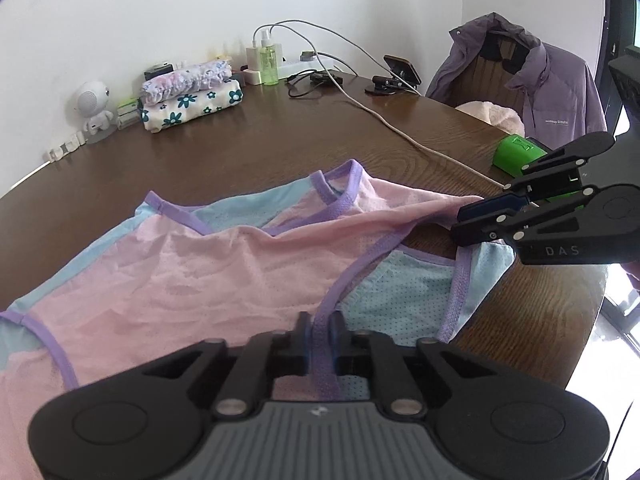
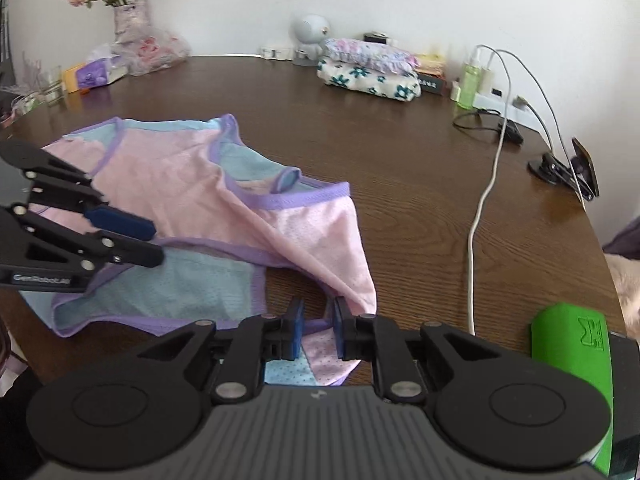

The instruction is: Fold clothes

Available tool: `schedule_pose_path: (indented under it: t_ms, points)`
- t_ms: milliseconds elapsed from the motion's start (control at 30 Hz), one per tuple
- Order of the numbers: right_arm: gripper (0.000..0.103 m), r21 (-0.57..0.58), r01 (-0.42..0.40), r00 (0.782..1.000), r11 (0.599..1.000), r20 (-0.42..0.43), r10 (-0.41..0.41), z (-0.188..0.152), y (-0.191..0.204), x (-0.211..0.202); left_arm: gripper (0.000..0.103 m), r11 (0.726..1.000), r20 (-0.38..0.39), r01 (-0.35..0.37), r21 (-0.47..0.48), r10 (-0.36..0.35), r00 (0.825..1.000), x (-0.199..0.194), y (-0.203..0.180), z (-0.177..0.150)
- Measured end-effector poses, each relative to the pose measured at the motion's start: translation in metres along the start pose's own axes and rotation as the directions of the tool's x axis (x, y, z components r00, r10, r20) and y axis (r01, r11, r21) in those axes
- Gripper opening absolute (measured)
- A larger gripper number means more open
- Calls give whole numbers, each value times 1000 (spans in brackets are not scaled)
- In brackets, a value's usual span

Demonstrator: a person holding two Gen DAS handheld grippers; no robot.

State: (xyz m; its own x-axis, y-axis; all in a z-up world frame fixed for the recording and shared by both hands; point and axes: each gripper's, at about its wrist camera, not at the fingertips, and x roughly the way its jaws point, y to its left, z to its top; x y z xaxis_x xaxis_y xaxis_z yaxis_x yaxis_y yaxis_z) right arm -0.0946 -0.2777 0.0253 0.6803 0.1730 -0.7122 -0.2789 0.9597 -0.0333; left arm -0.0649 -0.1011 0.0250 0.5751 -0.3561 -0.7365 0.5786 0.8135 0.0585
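Wooden table (image 1: 280,152) by white wall (image 1: 160,8); both claws pinch the pink garment (image 1: 200,264).

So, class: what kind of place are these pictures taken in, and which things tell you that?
Probably a room in a home. A brown wooden table holds a vase of flowers, folded floral laundry and a power strip with chargers; a purple jacket hangs over a chair.
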Motion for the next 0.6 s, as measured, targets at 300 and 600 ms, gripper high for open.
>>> schedule_pose_path:
  t_ms: [300,600]
  points:
    - [5,61,-34,999,998,25,32,-3,-7,-3,2,999,25,10,-43,-9,1000,-17,6,-3]
    - [4,-42,-32,999,999,-17,31,-10,5,-22,11,999,16,-2,49,2,1000,-17,-4,-14]
